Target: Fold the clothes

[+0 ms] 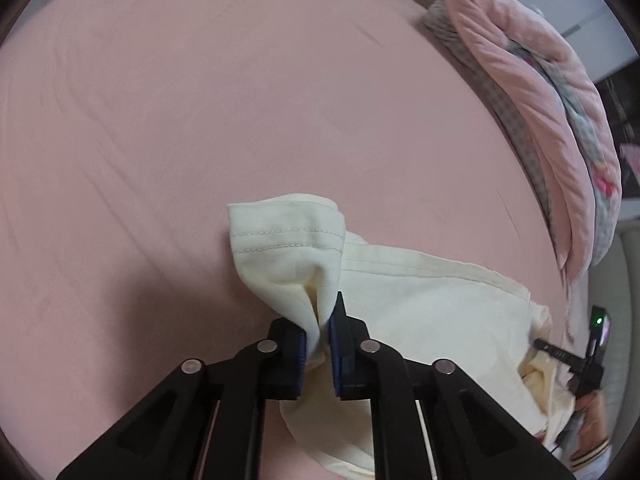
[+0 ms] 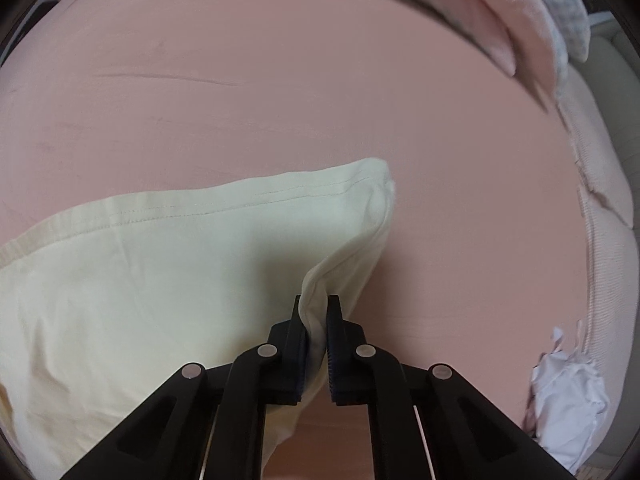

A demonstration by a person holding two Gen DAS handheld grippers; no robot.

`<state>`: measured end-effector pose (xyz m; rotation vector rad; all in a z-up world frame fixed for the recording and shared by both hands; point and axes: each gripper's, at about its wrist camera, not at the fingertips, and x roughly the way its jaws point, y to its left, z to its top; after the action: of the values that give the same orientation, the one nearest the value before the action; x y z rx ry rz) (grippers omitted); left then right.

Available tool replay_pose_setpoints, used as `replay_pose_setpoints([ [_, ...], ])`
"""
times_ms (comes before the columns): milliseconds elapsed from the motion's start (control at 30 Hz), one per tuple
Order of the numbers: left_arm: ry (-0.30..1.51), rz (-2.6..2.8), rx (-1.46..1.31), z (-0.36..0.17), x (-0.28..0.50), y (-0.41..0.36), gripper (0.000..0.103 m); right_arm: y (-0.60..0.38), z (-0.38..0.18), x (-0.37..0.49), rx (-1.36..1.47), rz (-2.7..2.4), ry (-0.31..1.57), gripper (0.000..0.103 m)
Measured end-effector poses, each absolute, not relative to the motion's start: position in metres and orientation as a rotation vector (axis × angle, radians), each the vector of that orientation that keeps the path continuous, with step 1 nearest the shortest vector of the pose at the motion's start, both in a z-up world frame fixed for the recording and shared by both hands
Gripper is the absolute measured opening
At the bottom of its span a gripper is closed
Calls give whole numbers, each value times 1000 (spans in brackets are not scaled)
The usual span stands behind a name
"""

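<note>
Left black two-finger gripper (image 1: 322,336) pinched narrow on stitched hem corner of cream cotton garment (image 1: 420,304); right gripper (image 2: 316,336) clamps opposite corner. Garment spread mid pink bedsheet (image 1: 200,100), pink quilt (image 1: 532,120) along far edge.

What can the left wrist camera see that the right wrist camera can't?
Only the left wrist view shows the other gripper, the right gripper, from outside, and a black device with a green light. Only the right wrist view shows crumpled white cloth at the bed's edge. Both show the cream garment pinched in closed jaws, the left gripper, the pink bedsheet and a folded pink quilt.
</note>
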<state>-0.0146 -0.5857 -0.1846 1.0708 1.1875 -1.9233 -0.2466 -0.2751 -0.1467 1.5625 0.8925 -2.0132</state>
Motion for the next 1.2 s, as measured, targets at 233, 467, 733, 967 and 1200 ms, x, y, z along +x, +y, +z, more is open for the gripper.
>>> replay_pose_setpoints([
  [233,977,-2010,1085,-199,-17,-592,7,-270,-133,-226,1315,-2113,1166,4],
  [467,917,-2052,1071,-166,16,-596,7,-275,-86,-218,1093,-2224,1305,3],
  [733,873,-2093,1049,-120,59,-601,7,-319,-95,-257,971,-2304,1367,3],
  [967,738,-2160,1064,-88,37,-598,7,-327,-86,-292,958,-2373,1347,3],
  [1200,563,-2256,1049,-56,-11,-588,7,-325,-82,-321,957,-2453,1312,3],
])
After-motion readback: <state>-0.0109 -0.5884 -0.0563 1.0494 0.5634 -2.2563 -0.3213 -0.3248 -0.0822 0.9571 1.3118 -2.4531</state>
